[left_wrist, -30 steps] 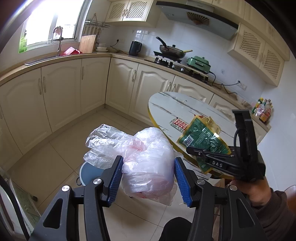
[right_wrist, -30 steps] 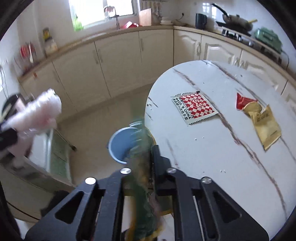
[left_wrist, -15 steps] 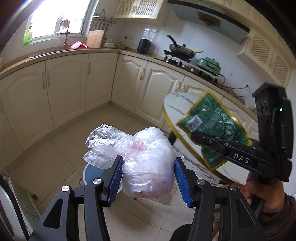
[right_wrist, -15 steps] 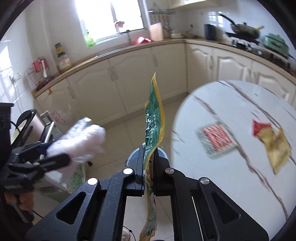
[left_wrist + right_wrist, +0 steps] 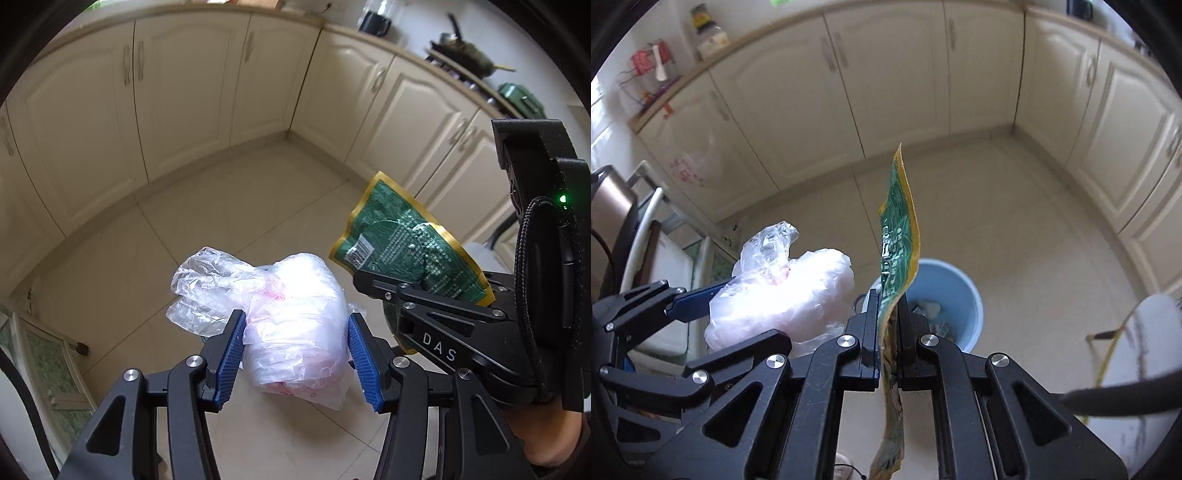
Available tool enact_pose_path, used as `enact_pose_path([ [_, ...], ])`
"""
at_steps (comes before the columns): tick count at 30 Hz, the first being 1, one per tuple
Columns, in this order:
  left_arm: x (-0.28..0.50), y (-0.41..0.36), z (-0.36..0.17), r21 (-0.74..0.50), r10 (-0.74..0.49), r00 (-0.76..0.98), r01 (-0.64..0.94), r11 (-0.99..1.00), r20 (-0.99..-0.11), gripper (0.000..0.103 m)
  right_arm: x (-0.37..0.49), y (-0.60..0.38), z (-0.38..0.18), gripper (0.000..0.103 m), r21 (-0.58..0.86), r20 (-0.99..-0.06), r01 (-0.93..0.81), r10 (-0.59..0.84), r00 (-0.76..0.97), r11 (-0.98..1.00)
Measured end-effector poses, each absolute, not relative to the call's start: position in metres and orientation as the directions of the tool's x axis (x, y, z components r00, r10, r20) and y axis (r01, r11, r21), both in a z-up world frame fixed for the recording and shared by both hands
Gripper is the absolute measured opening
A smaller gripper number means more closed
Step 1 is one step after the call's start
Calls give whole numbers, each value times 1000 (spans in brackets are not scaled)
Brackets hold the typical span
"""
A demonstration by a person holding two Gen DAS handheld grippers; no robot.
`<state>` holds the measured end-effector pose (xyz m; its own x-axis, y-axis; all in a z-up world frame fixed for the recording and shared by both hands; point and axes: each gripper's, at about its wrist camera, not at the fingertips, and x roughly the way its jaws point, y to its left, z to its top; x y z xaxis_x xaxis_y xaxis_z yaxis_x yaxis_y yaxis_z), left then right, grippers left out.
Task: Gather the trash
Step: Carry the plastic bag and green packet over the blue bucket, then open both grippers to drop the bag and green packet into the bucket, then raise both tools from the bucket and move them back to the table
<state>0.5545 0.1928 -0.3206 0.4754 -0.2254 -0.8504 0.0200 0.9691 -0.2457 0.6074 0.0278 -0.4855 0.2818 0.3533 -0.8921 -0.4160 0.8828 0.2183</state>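
Currently your left gripper [image 5: 295, 354] is clamped on a crumpled clear plastic bag [image 5: 291, 317], blue pads [image 5: 231, 354] pressing both its sides; your right gripper [image 5: 888, 325], jaws nearly together, pinches a green wrapper [image 5: 899, 229] standing edge-on; both pieces of trash hang above the tile floor [image 5: 1015, 221]; a blue bucket [image 5: 964, 295] sits just below the wrapper, scraps inside; cream cabinets [image 5: 184, 92] behind.

A crumpled clear plastic bag [image 5: 295, 325] with faint pink tints is bunched into a ball, loose folds spilling to its left. Just to its right, a flat green wrapper [image 5: 406, 243] edged in gold stands upright. Beyond them on the floor sits a round blue bin [image 5: 960, 295] holding some scraps.
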Motion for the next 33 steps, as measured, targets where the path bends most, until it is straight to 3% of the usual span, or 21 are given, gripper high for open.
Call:
enact_pose_path([
  [5,606,189,-374,-255,-224,412,-22,967,-883,51,643,22,-550,9,274,-907,-373,367,207,887],
  [8,627,186,-396,-263,-228,375,-45,964,-899,54,656,12,-572,19,288,-913,-323,360,190,901],
  [10,636,188,-408,-246,-207,360,-66,967,-910,59,661,3,-581,40,283,-918,-295,347,193,913],
  [12,644,187,-416,-236,-192,356,-84,968,-915,70,662,-3,-584,45,272,-919,-288,337,207,918],
  [16,652,183,-420,-217,-174,360,-83,973,-916,74,664,-16,-583,50,276,-917,-262,335,215,925],
  [23,611,195,-385,-145,-62,412,-172,974,-909,74,649,-19,-554,55,318,-895,-306,391,217,897],
  [25,596,198,-366,-113,-10,449,-203,973,-894,74,640,-11,-539,62,324,-884,-332,408,227,886],
  [29,555,204,-320,-70,74,534,-245,967,-842,75,614,3,-488,65,322,-848,-402,450,280,857],
  [33,512,198,-266,-71,126,628,-279,958,-768,81,578,5,-419,75,274,-792,-472,475,384,838],
])
